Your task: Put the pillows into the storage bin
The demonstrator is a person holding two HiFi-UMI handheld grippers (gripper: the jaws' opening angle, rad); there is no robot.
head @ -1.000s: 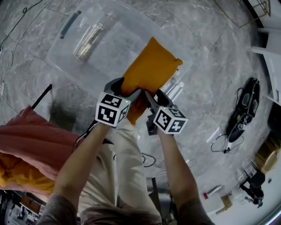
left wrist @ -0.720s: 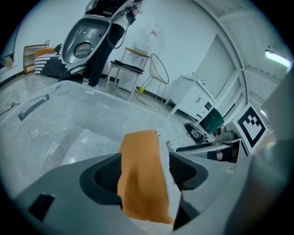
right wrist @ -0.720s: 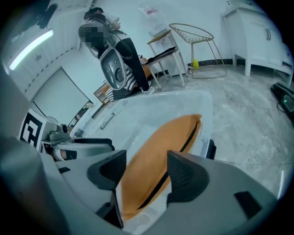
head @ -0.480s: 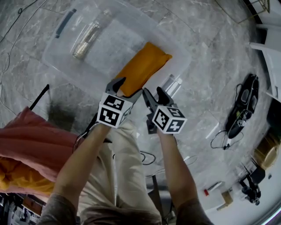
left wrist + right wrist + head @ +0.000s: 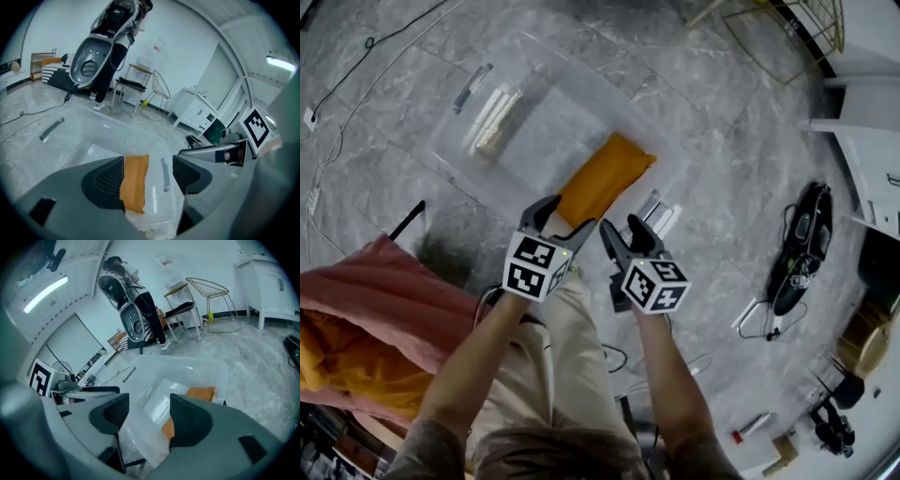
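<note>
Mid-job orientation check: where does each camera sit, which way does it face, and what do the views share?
Head view: on the person's head, facing steeply down at the storage bin holding the orange pillow; both forearms, left gripper and right gripper show.
Left gripper view: on the left gripper, looking along its open fingers into the bin; right gripper at right.
Right gripper view: mirrors it, left gripper at left.
Shared: bin and pillow in all three.

Cool even indoor light, ceiling strip lamp [image 5: 44, 294] glaring, fisheye bending at edges, dark vignetted corners, soft foreground
</note>
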